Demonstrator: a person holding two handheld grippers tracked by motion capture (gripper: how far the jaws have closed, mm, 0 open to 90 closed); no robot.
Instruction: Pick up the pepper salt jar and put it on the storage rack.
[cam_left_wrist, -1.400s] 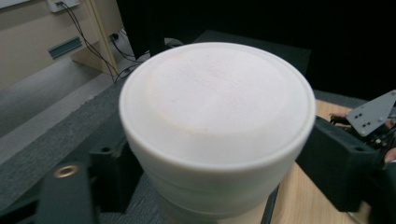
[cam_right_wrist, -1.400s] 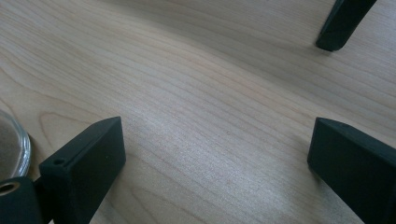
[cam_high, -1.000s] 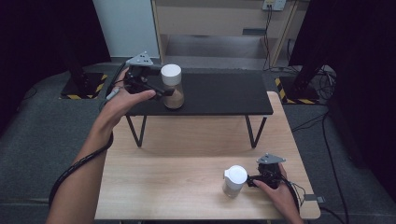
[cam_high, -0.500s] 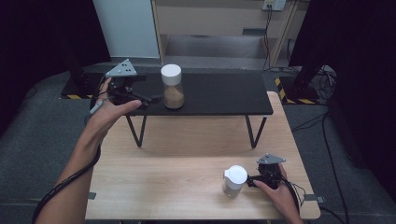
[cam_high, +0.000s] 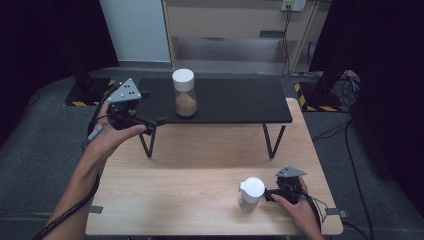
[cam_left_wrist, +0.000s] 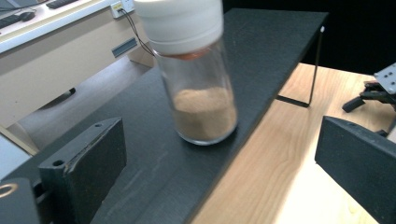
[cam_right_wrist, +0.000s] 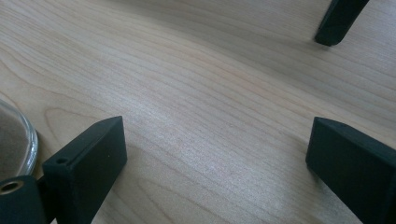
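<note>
A glass jar (cam_high: 184, 93) with a white lid and brown powder stands upright on the black shelf (cam_high: 235, 100). My left gripper (cam_high: 154, 120) hovers off the shelf's left front corner, open, apart from that jar. In the left gripper view the jar (cam_left_wrist: 198, 93) stands ahead beyond the wide-apart jaws of the left gripper (cam_left_wrist: 222, 156). A second white-lidded jar (cam_high: 251, 193) stands on the wooden table (cam_high: 190, 170) near its front edge. My right gripper (cam_high: 268, 195) rests just right of it, open. The right gripper (cam_right_wrist: 215, 144) has bare wood between its jaws, and the jar's glass edge (cam_right_wrist: 16, 144) lies outside them.
The black shelf stands on thin metal legs (cam_high: 270, 141) over the back half of the table; one leg (cam_right_wrist: 338, 21) shows ahead in the right gripper view. Grey floor surrounds the table. A cabinet (cam_high: 225, 20) stands behind.
My left gripper has drawn back from the jar on the shelf, moving left and towards the person. The jar stays standing there. The right gripper and its jar have not moved.
</note>
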